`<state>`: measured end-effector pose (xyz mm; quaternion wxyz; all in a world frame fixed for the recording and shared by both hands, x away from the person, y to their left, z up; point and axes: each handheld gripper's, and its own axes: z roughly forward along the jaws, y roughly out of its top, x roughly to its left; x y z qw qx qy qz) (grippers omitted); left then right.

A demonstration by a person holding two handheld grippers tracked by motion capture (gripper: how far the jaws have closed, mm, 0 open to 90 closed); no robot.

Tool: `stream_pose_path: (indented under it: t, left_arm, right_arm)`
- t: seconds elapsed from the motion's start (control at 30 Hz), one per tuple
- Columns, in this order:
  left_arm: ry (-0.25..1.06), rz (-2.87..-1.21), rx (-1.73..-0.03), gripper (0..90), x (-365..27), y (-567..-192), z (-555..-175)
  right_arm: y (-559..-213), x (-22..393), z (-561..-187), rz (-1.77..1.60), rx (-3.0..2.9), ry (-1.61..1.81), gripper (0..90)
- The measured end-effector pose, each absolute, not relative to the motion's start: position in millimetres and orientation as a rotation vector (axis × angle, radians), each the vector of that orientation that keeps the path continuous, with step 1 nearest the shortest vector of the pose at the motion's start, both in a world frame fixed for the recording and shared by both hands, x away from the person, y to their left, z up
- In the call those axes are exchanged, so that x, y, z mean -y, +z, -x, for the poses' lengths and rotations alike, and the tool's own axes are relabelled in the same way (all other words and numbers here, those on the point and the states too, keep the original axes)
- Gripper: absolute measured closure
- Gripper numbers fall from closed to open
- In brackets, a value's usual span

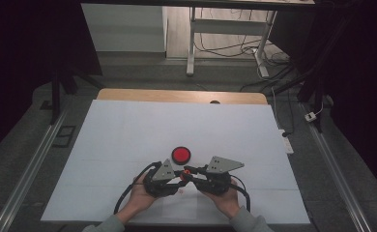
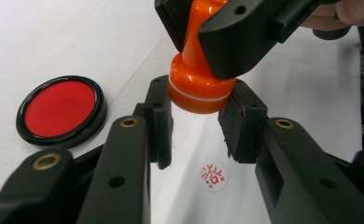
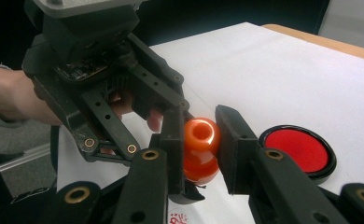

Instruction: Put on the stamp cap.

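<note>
High view: orange stamp (image 1: pixel 187 171) held between both claws above the white sheet (image 1: pixel 128 130) on the desk, near the red ink pad (image 1: pixel 181 154).
Axis: roughly upright, wide base down, knob up.
Left claw (image 2: pixel 196 123): clamped on the base.
Right claw (image 3: pixel 201 149): clamped on the knob.
Print: red stamp mark (image 2: pixel 213 175) on the sheet below.

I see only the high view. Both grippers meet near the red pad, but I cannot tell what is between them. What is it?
Observer: An orange stamp. The left gripper clamps its wide base.
Operator: And the other one?
Observer: The right gripper clamps the round handle.
Operator: Is there a print already?
Observer: Yes, a red print lies below the stamp, which is held above it.
</note>
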<state>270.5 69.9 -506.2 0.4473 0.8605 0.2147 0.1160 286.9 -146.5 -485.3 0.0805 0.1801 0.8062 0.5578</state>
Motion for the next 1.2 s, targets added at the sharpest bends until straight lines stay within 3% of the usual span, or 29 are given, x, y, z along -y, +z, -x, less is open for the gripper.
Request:
stream_pose_path:
  t: [1.2]
  left_arm:
    - [0.252, -2.147, -0.542, 64.9, -70.0, -509.2, -272.4]
  right_arm:
    - [-492.0, 147.2, -289.2, -0.580, -2.440, 1.682, 73.0]
